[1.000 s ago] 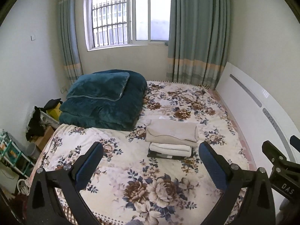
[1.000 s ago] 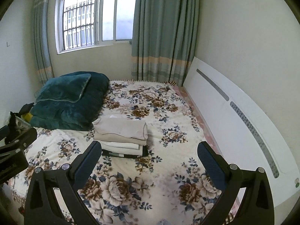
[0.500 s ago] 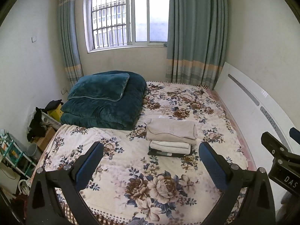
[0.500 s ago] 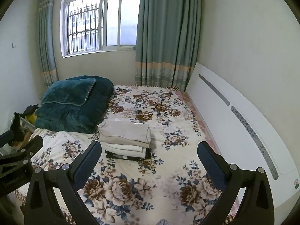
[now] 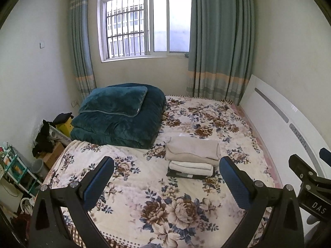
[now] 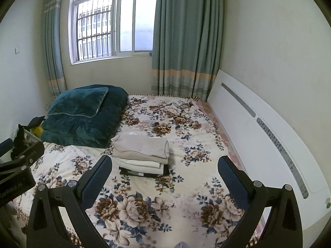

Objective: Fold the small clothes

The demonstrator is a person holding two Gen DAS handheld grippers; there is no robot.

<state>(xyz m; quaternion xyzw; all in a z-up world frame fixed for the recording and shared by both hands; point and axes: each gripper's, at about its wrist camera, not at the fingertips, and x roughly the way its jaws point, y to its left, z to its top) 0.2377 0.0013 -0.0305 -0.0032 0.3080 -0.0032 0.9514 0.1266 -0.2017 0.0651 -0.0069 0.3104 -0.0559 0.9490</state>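
Left wrist view: my left gripper (image 5: pixel 166 177) and right gripper (image 6: pixel 165 177) hang spread wide and empty above the floral bed (image 5: pixel 144 186). Folded clothes (image 5: pixel 191 157) sit stacked mid-bed, well apart from me, seemingly squared so the pile stays compact.

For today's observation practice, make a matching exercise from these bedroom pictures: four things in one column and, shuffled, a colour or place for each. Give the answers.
Column 1
1. quilt
2. top garment of the folded stack
3. curtain
4. headboard

Column 2
A. white, along the bed's right side
B. dark teal, folded at the bed's far left corner
C. beige, mid-bed
D. grey-green with a pale orange band, beside the window

Pairs: 1-B, 2-C, 3-D, 4-A
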